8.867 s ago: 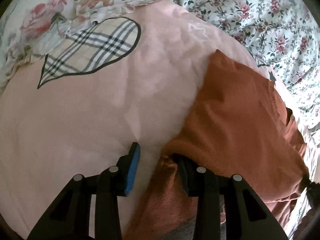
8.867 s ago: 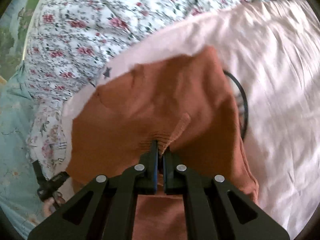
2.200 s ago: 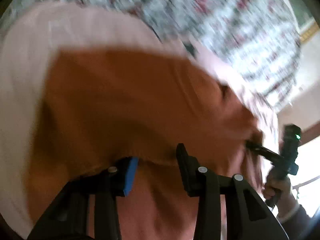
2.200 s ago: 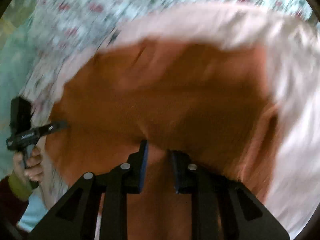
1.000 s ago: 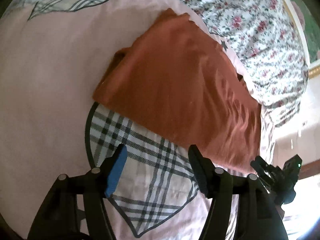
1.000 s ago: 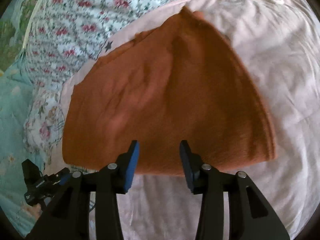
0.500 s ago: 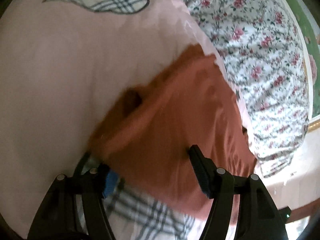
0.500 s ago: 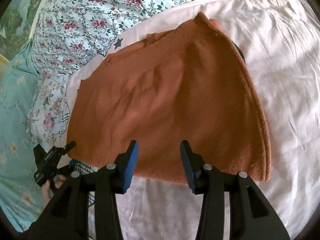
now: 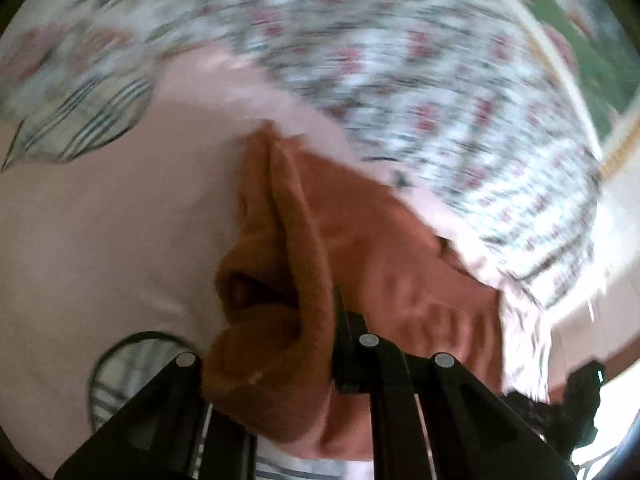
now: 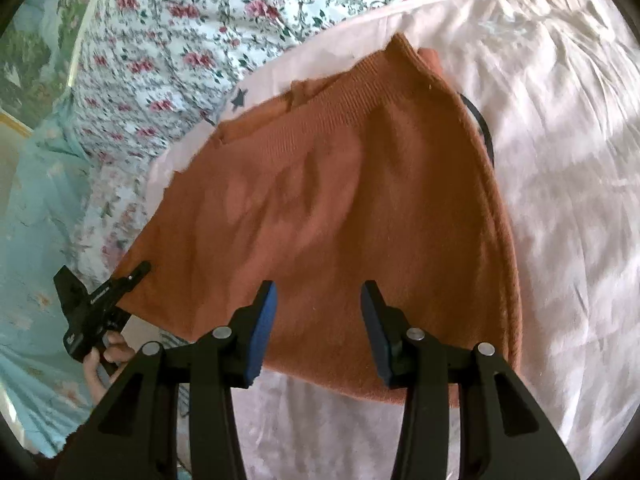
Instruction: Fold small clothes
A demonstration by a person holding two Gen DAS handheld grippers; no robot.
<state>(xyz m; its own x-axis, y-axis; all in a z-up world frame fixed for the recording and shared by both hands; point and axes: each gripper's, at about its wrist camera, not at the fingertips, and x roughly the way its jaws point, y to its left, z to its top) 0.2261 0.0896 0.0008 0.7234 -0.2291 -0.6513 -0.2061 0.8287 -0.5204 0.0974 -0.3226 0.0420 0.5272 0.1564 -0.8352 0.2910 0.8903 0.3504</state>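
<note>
A rust-orange knit garment (image 10: 352, 200) lies folded flat on a pink sheet (image 10: 568, 160). My right gripper (image 10: 316, 320) is open and empty, hovering over the garment's near edge. The left gripper (image 10: 100, 308) shows at the garment's left corner in the right wrist view. In the blurred left wrist view, the garment's corner (image 9: 280, 320) bunches up between my left gripper's (image 9: 276, 344) jaws and hides the left finger; the right finger (image 9: 352, 340) presses against the cloth. The garment (image 9: 400, 264) stretches away to the right.
The pink sheet (image 9: 100, 240) carries plaid heart patches (image 9: 80, 120). A floral bedspread (image 10: 180, 40) lies beyond it. Light blue floral cloth (image 10: 32, 220) hangs at the left. A dark curved patch outline (image 10: 482, 128) peeks from under the garment's right edge.
My left gripper has moved onto the garment's left corner and closed around it, bunching the cloth. My right gripper has stayed open, edging slightly closer over the near edge.
</note>
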